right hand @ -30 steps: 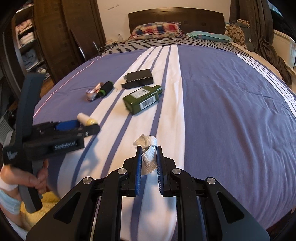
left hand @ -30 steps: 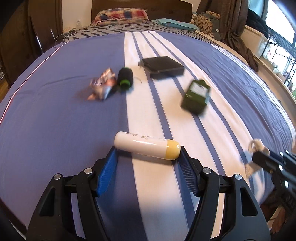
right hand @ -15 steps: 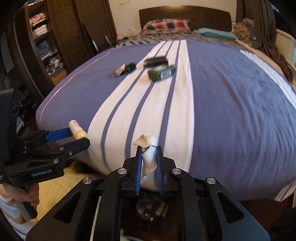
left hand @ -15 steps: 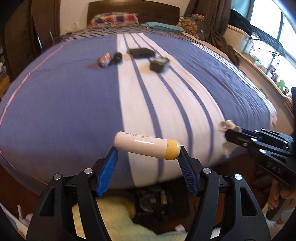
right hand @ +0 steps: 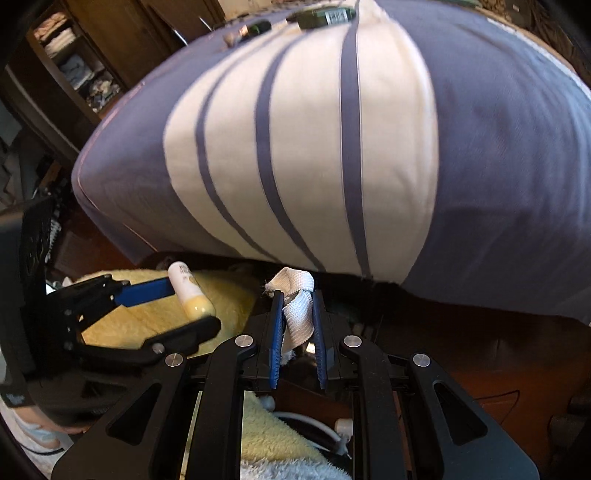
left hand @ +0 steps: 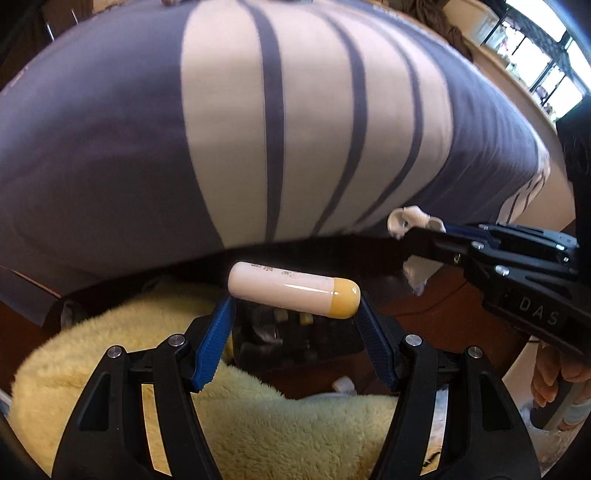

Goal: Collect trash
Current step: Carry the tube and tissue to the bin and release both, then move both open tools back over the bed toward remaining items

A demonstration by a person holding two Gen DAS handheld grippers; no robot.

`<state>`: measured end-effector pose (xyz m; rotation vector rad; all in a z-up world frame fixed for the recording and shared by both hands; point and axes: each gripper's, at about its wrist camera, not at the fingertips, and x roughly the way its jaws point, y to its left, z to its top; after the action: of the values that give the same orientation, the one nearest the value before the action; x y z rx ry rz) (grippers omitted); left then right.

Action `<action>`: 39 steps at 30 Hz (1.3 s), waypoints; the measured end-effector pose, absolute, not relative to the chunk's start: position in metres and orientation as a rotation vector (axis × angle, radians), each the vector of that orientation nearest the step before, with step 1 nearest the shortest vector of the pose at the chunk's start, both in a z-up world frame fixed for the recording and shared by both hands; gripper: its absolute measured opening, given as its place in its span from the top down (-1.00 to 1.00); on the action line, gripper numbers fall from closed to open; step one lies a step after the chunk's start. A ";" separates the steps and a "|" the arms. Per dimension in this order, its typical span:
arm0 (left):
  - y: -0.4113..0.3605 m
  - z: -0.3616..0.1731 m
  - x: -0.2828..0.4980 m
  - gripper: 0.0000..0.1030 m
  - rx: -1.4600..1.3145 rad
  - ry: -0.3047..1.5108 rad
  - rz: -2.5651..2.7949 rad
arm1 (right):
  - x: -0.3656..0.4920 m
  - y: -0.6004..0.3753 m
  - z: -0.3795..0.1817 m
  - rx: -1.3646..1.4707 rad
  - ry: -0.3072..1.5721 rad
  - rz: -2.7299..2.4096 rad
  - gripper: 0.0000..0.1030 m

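My left gripper (left hand: 293, 299) is shut on a white tube with a yellow cap (left hand: 293, 293), held crosswise between the blue pads, below the foot of the bed. It also shows in the right wrist view (right hand: 190, 295). My right gripper (right hand: 297, 299) is shut on a crumpled white tissue (right hand: 295, 306); the tissue shows in the left wrist view (left hand: 404, 219) too. A dark bin with trash inside (left hand: 273, 332) lies under the tube, partly hidden.
The striped blue and white bed (right hand: 314, 129) fills the upper view. A green bottle (right hand: 325, 16) and small items (right hand: 255, 27) lie far up on it. A yellow fluffy rug (left hand: 258, 424) covers the floor. Shelves (right hand: 74, 70) stand at left.
Both grippers have pulled back off the bed and tipped downward, still holding the tube and the tissue. The floor, rug and bin have come into view.
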<state>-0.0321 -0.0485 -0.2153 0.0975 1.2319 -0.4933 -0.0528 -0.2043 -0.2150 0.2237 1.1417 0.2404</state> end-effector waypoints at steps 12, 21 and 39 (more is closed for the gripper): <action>-0.051 -0.243 -0.026 -0.24 0.081 1.332 -0.518 | -0.045 -0.201 -0.238 0.260 1.226 0.225 0.62; -0.043 -0.230 -0.021 -0.46 0.101 1.286 -0.501 | -0.040 -0.214 -0.221 0.282 1.197 0.201 0.15; 0.004 -0.114 0.098 -0.45 0.029 0.969 -0.333 | 0.080 -0.231 -0.108 0.194 0.845 0.081 -0.48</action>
<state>0.0978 0.0042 -0.1142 0.0288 0.9689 -0.3329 0.0798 -0.2310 -0.1082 0.1935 0.8453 0.0806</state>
